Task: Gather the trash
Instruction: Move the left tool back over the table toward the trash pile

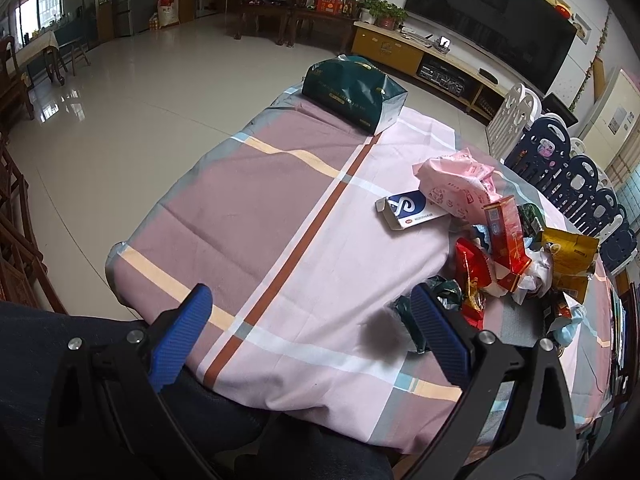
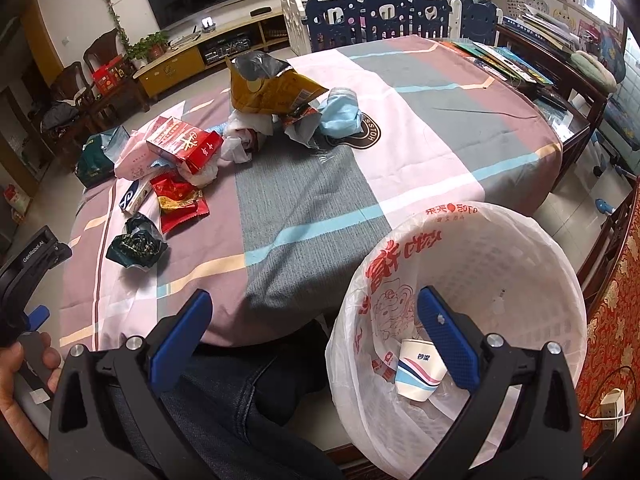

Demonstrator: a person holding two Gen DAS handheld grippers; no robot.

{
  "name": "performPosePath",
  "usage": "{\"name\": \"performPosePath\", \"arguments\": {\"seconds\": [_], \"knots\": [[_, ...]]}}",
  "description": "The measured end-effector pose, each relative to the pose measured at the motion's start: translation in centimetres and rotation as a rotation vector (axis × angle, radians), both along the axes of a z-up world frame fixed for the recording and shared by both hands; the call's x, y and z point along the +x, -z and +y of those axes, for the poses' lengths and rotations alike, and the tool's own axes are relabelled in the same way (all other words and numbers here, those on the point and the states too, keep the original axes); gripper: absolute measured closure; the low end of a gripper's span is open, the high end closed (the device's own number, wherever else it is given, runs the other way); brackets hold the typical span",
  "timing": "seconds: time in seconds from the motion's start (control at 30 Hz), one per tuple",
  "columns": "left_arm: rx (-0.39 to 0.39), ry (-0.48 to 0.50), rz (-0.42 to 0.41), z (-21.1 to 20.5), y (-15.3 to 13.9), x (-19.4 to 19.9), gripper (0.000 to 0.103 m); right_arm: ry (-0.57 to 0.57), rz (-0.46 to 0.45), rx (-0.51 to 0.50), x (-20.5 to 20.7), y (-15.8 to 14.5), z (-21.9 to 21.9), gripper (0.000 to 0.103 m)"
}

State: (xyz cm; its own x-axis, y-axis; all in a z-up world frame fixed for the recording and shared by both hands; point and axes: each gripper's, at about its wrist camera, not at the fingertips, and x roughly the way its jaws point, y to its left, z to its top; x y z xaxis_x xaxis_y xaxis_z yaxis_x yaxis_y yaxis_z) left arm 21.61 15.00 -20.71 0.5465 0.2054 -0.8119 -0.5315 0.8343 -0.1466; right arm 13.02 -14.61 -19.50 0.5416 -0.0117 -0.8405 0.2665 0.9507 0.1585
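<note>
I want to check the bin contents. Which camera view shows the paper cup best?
The right wrist view. There the paper cup lies inside the lined white trash basket, partly behind one finger of the open right claw. The left wrist view shows neither cup nor basket.

A pile of trash is seen heaped on a checked tablecloth: a red carton (image 2: 186, 146) lies tilted atop crumpled white plastic (image 2: 236, 148), with a torn yellow foil bag (image 2: 272, 90) at its 2 o'clock and a blue face mask (image 2: 340, 114) just beside that. A red wrapper (image 2: 180, 200), a blue-and-white box (image 2: 134, 197) and a crumpled dark green wrapper (image 2: 136, 246) are spread toward 7 o'clock. A white lined bin (image 2: 520, 248) is shown holding a paper cup (image 2: 416, 370).
</note>
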Motion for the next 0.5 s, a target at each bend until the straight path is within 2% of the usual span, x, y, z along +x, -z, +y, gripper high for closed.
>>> {"name": "performPosePath", "arguments": {"seconds": [0.5], "knots": [[0.010,0.003,0.024,-0.2,1.2,0.3,0.004,0.000,-0.010,0.030,1.1,0.7,-0.3,0.003]]}}
